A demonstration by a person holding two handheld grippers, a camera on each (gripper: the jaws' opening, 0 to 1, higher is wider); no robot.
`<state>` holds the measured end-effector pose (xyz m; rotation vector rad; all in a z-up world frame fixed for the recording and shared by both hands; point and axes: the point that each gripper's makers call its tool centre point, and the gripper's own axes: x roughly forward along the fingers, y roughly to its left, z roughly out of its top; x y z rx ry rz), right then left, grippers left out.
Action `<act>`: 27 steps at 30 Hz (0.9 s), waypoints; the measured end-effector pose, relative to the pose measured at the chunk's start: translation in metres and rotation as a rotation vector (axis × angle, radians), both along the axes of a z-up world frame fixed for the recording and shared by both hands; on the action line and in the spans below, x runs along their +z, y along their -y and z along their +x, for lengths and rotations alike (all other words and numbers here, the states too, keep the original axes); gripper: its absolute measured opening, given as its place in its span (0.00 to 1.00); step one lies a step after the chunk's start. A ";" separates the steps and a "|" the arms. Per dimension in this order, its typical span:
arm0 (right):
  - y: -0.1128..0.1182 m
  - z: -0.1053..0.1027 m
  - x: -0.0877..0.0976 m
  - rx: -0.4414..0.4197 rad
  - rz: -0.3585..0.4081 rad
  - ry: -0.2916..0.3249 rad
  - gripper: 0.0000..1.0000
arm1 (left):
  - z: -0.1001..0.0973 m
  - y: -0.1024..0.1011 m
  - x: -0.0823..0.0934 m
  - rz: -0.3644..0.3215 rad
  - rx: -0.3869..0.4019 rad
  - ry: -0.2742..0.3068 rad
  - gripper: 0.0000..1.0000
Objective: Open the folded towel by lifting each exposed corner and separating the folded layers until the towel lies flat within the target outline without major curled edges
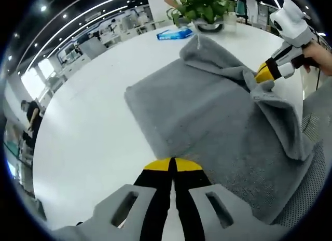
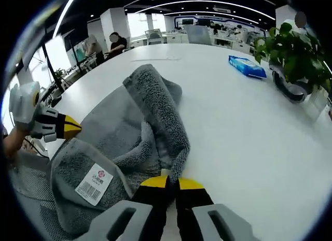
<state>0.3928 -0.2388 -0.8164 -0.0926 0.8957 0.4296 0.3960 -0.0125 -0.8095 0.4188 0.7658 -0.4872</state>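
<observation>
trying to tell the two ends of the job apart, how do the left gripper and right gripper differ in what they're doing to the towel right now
The left gripper pinches a flat edge of the grey towel low against the white table; the right gripper pinches a thick rolled fold with a labelled layer beside it.

The towel near the left gripper lies spread and smooth; near the right gripper it is bunched and curled.

Both have yellow-tipped black jaws closed on the towel.

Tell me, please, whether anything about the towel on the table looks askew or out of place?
Yes. The grey towel is bunched into a raised ridge rather than flat, pinched by both grippers, and one corner is flipped over, showing its barcode label.
</observation>
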 end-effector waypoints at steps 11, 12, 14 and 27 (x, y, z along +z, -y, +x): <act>0.009 0.001 0.001 -0.019 -0.008 0.001 0.01 | 0.003 -0.014 0.000 0.000 0.043 0.000 0.00; 0.009 0.001 0.001 -0.020 -0.009 0.002 0.01 | 0.003 -0.014 0.000 0.000 0.044 0.000 0.00; 0.010 0.002 0.001 -0.023 -0.009 0.002 0.01 | 0.003 -0.015 0.000 -0.001 0.047 0.000 0.00; 0.019 0.004 0.001 -0.039 -0.028 0.012 0.01 | 0.005 -0.024 0.001 -0.011 0.073 -0.001 0.00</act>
